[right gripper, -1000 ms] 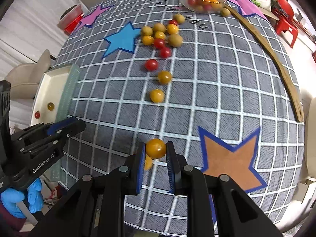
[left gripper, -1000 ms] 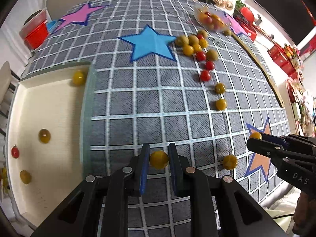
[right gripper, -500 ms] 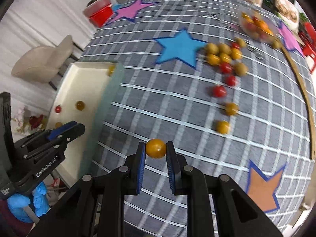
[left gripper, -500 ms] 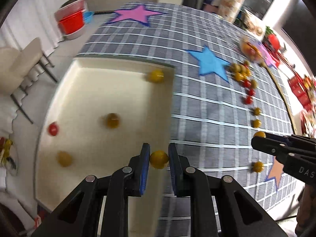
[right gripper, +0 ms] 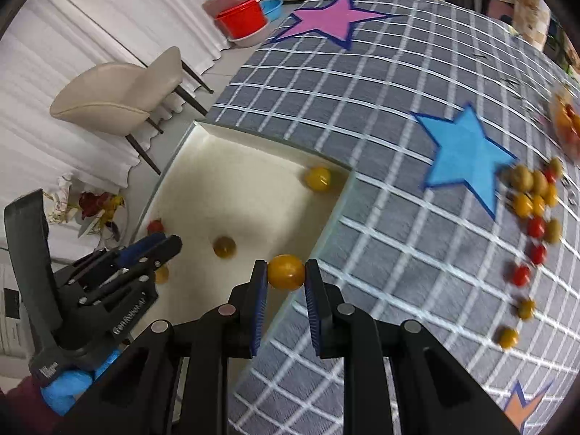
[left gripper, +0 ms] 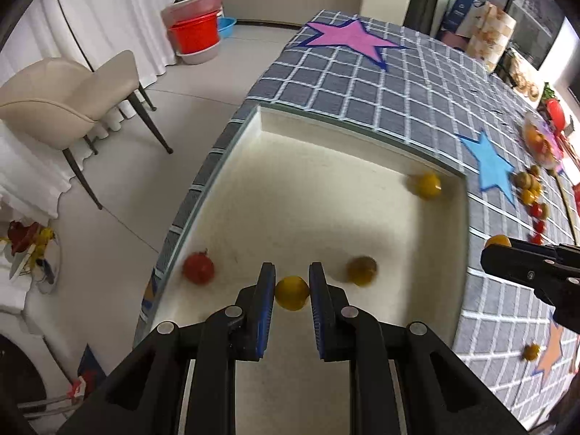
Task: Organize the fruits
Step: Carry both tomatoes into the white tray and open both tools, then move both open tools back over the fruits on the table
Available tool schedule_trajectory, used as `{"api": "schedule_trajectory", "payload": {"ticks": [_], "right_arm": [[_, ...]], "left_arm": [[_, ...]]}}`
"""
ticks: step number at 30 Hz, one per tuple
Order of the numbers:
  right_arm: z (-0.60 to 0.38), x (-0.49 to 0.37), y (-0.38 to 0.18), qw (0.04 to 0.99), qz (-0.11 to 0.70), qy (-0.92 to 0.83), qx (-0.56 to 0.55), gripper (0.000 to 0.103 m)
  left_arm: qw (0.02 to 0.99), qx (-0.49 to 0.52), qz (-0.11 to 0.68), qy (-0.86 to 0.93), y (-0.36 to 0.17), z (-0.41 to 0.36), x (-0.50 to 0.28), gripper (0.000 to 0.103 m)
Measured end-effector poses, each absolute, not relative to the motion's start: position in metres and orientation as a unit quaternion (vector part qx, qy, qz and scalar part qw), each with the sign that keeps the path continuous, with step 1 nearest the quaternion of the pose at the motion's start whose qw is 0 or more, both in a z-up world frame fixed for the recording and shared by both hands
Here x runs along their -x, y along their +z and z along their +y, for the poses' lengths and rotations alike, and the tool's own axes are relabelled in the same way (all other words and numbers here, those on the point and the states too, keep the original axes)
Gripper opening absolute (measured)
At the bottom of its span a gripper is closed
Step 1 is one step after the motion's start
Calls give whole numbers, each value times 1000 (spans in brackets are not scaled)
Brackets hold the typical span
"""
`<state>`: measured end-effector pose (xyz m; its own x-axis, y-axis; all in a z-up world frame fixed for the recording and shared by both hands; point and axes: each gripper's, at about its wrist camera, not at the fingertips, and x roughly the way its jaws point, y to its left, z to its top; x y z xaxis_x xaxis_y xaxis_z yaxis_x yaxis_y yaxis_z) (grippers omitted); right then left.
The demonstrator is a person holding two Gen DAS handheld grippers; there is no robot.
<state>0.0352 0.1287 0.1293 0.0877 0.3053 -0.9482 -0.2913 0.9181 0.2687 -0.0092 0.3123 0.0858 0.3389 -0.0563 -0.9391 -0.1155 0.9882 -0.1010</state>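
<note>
My left gripper [left gripper: 291, 282] is shut on a yellow cherry tomato [left gripper: 291, 293] and hangs over the cream tray [left gripper: 290, 195]. In the tray lie a red tomato [left gripper: 198, 267], a brownish-yellow one [left gripper: 361, 270] and a yellow one [left gripper: 427, 185] in the far corner. My right gripper [right gripper: 286, 275] is shut on an orange-yellow tomato [right gripper: 286, 272], above the tray's right rim [right gripper: 333, 214]. In the right wrist view the left gripper [right gripper: 159, 250] shows at the left over the tray. A cluster of loose tomatoes [right gripper: 534, 195] lies on the cloth at the right.
The grey checked tablecloth [right gripper: 362, 116] carries pink, blue and orange stars. A clear bowl of fruit [left gripper: 540, 137] stands at the far right. A beige chair [left gripper: 61, 98] and red tubs [left gripper: 195, 34] stand on the floor beyond the table's left edge.
Both grippers have swept left from the cloth to the tray, each keeping its tomato. The left one is now above the tray's inside, the right one at its rim.
</note>
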Motion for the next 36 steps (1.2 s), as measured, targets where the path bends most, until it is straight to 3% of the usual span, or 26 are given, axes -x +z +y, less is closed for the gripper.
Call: {"api": "schedule_trajectory", "payload": {"ticks": [24, 25, 26, 27, 28, 33, 36], "right_arm": [[167, -65, 72, 715, 674, 185, 28, 23], [168, -65, 72, 714, 674, 187, 28, 23], [171, -65, 71, 713, 674, 188, 28, 23], [172, -66, 70, 713, 675, 188, 29, 23], [173, -66, 70, 711, 676, 190, 27, 23], [175, -67, 69, 710, 677, 194, 20, 25], [167, -69, 79, 715, 670, 201, 3, 47]], "left_arm": [[811, 32, 583, 28, 59, 301, -8, 22], [812, 29, 583, 27, 59, 301, -7, 24], [812, 25, 582, 27, 60, 300, -7, 45], [814, 24, 580, 26, 60, 300, -6, 77], [819, 20, 573, 29, 63, 300, -5, 82], [823, 9, 568, 26, 67, 300, -2, 82], [824, 14, 566, 31, 71, 302, 2, 82]]}}
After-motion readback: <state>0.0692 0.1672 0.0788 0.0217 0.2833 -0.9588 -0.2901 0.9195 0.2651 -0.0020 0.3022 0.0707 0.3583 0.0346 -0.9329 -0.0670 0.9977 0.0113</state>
